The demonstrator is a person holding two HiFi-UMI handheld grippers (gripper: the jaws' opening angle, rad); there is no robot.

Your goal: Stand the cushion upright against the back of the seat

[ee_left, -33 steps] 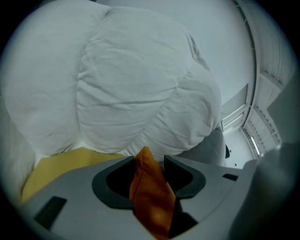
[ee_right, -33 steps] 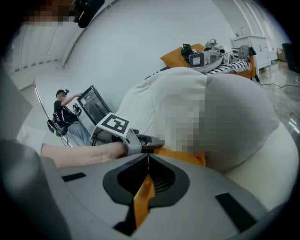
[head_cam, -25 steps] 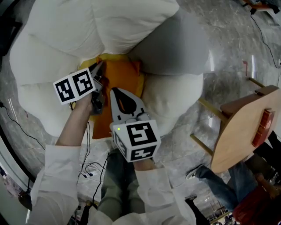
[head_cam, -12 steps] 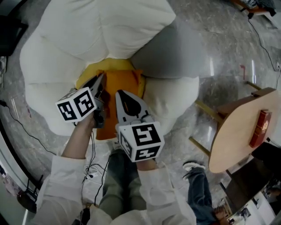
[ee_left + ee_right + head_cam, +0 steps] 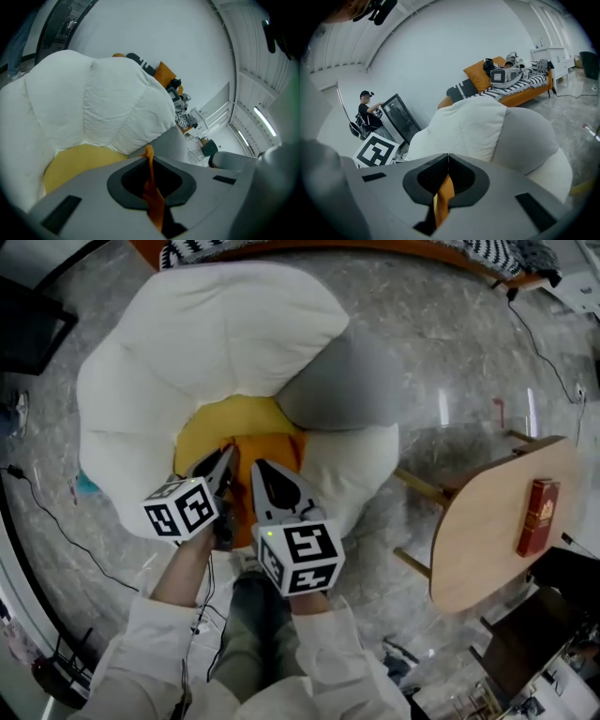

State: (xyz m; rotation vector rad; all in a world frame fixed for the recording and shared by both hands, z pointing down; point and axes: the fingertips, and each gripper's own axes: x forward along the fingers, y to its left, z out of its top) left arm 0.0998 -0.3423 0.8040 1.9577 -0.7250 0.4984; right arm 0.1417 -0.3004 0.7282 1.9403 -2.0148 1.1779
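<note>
An orange cushion (image 5: 281,448) lies on the yellow seat (image 5: 220,423) of a puffy white armchair (image 5: 216,334), its near edge lifted. My left gripper (image 5: 225,463) is shut on that edge; its jaws have just been closing further, and a fold of orange cloth (image 5: 152,197) shows between them in the left gripper view (image 5: 149,152). My right gripper (image 5: 262,472) sits close beside it, shut on the same edge, with orange cloth (image 5: 443,199) pinched between its jaws (image 5: 448,157). The white chair back (image 5: 108,103) rises ahead.
A grey cushion (image 5: 342,381) leans on the chair's right side. A round wooden table (image 5: 478,540) with a red box (image 5: 537,517) stands to the right. Cables (image 5: 37,512) trail on the marble floor. A bed (image 5: 511,84) and a person (image 5: 368,117) are far off.
Both grippers have risen together, carrying the cushion's near edge up off the seat. The head view has pulled back, and more of the yellow seat shows.
</note>
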